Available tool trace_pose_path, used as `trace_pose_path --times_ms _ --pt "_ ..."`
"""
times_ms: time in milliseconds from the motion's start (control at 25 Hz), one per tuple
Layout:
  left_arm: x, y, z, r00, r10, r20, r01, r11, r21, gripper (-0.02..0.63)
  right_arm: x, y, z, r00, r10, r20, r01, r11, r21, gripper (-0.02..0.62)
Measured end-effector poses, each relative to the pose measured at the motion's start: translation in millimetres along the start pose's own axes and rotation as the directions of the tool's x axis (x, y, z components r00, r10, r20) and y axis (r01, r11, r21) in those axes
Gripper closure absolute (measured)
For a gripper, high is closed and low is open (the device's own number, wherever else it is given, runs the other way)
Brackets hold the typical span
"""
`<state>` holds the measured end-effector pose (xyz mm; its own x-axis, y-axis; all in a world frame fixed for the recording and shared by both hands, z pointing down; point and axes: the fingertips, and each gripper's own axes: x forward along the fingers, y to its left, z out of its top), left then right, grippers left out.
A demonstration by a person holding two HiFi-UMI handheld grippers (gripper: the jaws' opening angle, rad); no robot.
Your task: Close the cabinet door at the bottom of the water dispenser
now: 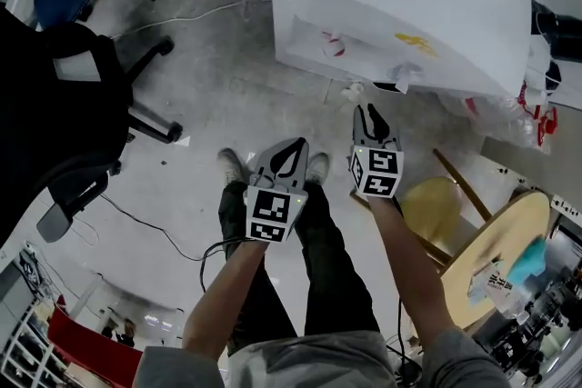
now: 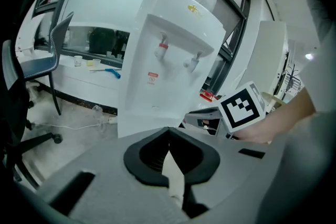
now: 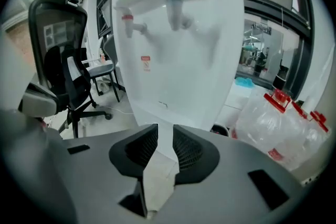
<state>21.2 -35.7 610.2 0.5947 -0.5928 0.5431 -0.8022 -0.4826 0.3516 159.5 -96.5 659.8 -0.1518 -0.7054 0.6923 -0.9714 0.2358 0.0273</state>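
cabinet door on the water dispenser, just ahead of both tools, looks flush, so closing seems done. left tool is pinched shut and empty, right tool barely ajar, also empty. next is maybe a confirming push.
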Motion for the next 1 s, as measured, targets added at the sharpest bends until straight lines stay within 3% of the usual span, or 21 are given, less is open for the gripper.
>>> trace_pose_path --times_ms 160,400,560,1000 --pt "-19.2 -6.9 35.0 1.0 -0.003 0.03 0.002 1.0 0.009 0.598 -35.8 23.7 41.2 0.997 0.036 0.073 -0.032 0.998 -0.051 0.53" --pt "-52.8 -19.8 94.4 0.996 -0.014 0.086 0.01 0.999 0.053 0.598 -95.1 45.4 101.1 0.984 0.034 0.173 -0.027 0.999 -0.043 0.568" --pt "-77.3 -32.4 124.3 0.997 -0.033 0.073 0.028 0.997 0.066 0.598 -136.0 51.1 134.3 0.975 0.023 0.222 -0.024 1.0 0.003 0.584" --pt "-148.6 -82.3 244.7 0.971 -0.119 0.207 0.071 0.972 0.226 0.598 -243.0 72.0 235.7 0.924 0.046 0.381 -0.054 0.999 0.009 0.588"
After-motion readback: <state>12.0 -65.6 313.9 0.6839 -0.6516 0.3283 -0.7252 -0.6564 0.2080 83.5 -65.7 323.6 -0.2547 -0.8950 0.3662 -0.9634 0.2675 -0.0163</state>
